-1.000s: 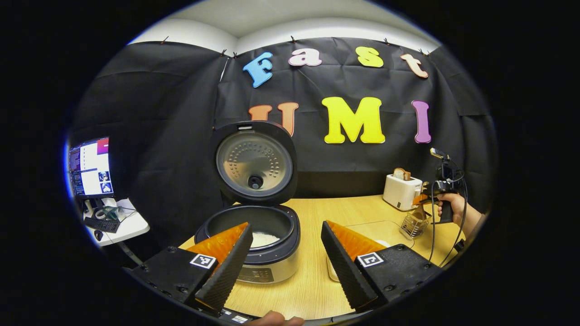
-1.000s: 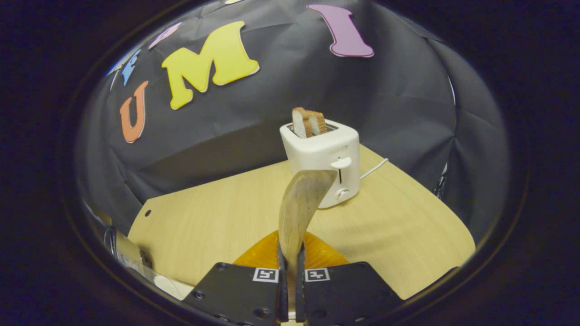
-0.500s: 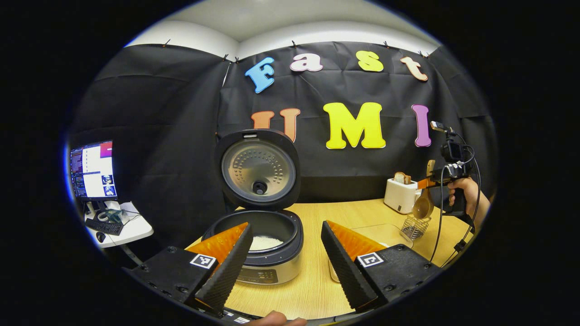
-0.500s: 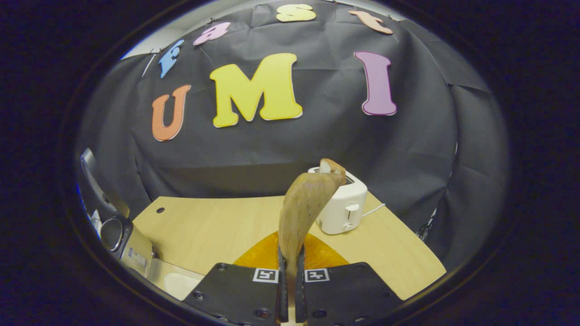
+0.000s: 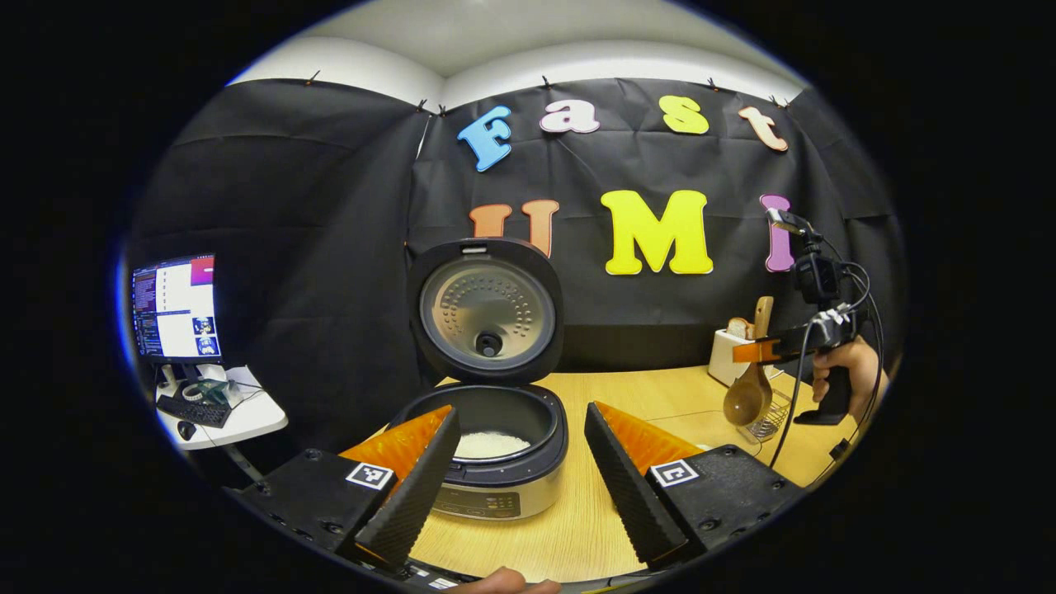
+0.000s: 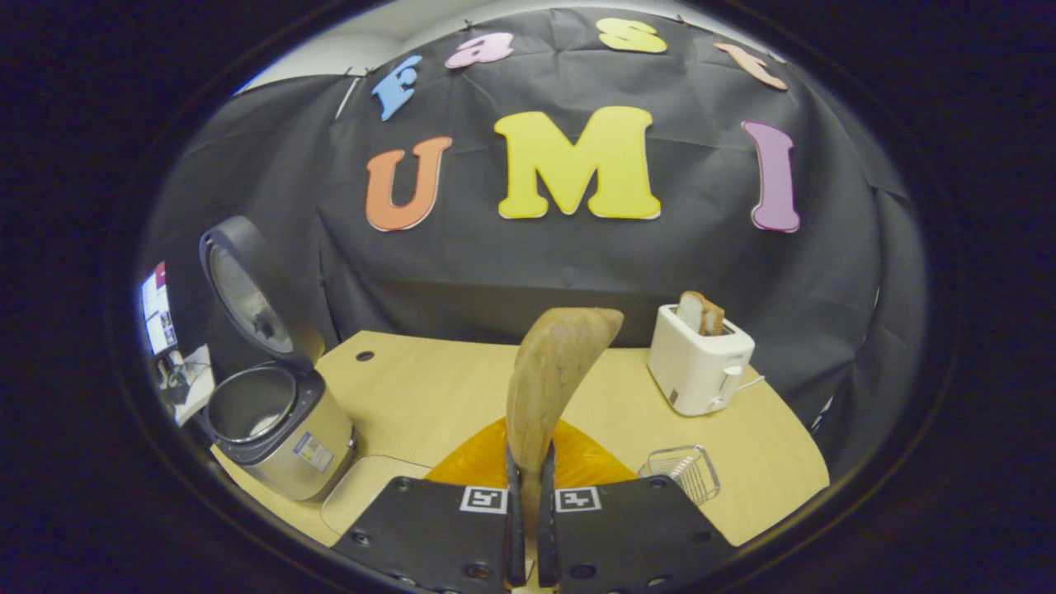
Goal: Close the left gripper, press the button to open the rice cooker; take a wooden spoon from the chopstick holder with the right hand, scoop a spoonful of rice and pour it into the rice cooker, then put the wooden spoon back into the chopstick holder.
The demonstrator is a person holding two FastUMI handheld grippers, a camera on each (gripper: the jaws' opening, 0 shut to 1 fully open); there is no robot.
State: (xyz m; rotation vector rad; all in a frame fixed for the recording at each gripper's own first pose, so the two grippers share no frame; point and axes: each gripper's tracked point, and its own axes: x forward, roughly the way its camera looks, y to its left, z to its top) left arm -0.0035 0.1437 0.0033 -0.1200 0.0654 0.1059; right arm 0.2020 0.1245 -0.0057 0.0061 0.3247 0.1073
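While the right hand-held gripper (image 6: pixel 528 495) pinches the wooden spoon (image 6: pixel 549 371) and the left hand-held gripper (image 5: pixel 516 470) gapes, a loose swing could twist it free.

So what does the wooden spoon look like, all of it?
The wooden spoon is plain light-brown wood with darker streaks on its rounded bowl. The right tongs are shut on its handle. In the left gripper view the spoon hangs bowl down in the air, handle end poking up above the tongs, just over the wire chopstick holder, apart from it. Whether the bowl holds anything, I cannot tell.
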